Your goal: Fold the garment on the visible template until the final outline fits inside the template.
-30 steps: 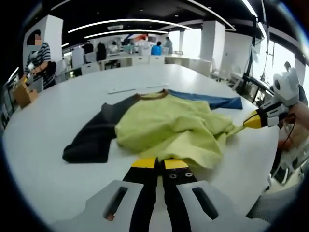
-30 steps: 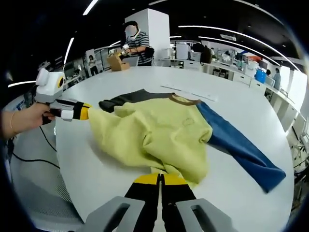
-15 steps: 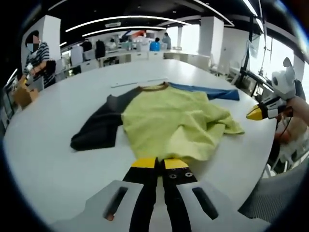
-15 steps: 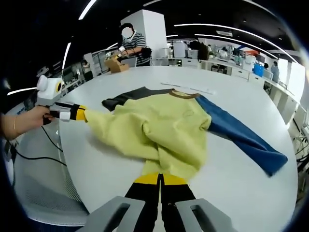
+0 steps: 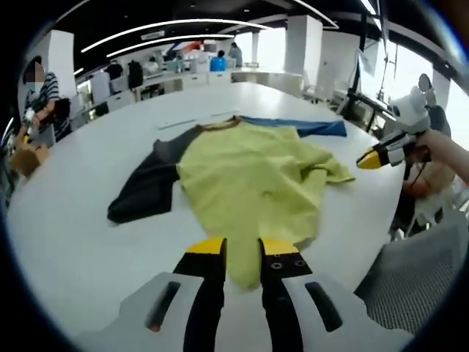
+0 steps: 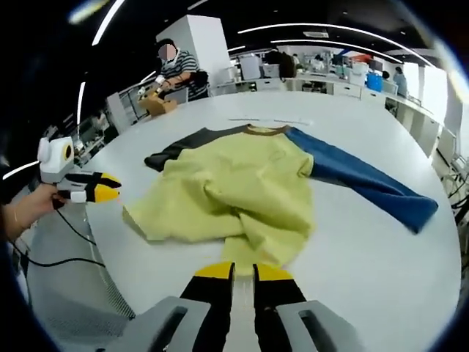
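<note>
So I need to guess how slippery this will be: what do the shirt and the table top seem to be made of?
The shirt looks like soft matte knit fabric, perhaps cotton: it rumples into loose folds and gives no shine. The table top looks like a smooth, hard white surface, maybe laminate, with a faint sheen.

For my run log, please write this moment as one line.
garment: crumpled on table | left gripper: open, off cloth | right gripper: open, off cloth | fold: not done

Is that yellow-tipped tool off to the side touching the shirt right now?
Apart. In the right gripper view, the left gripper hangs beyond the table's edge, with bare white table between its tips and the shirt.
</note>
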Action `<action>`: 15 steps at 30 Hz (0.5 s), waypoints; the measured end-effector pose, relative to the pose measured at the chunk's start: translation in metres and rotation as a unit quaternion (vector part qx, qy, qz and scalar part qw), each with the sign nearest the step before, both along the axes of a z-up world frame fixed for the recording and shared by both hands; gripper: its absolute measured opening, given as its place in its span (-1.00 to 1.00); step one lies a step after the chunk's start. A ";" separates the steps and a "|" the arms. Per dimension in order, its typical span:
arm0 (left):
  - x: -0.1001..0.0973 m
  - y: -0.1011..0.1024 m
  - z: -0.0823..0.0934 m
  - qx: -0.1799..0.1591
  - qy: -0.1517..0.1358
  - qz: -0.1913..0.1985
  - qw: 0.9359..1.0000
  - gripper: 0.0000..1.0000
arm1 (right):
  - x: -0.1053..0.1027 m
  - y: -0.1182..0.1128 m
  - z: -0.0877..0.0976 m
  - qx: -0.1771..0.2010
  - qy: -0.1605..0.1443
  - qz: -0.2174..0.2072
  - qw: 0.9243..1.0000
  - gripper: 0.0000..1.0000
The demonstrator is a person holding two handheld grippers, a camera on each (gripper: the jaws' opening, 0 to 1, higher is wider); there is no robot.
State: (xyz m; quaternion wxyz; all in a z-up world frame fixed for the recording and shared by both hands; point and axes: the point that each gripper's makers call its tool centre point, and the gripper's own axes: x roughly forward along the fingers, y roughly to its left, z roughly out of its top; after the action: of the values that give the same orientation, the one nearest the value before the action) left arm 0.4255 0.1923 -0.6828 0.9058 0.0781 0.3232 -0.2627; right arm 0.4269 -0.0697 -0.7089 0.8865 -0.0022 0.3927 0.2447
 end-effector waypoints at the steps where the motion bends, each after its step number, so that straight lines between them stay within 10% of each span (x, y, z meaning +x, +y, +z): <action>1: 0.001 0.001 0.001 -0.002 0.000 0.003 1.000 -0.69 | 0.001 0.000 0.000 -0.003 0.000 -0.003 1.000 -0.73; 15: 0.006 0.020 -0.045 0.041 0.027 0.073 0.996 -0.51 | 0.006 -0.007 -0.022 -0.039 0.030 -0.087 0.995 -0.54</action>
State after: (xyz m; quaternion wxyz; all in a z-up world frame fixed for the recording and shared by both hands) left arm 0.4316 0.2121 -0.7273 0.9096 0.0843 0.3623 -0.1848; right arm 0.4326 -0.0767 -0.7306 0.8916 0.0044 0.4270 0.1507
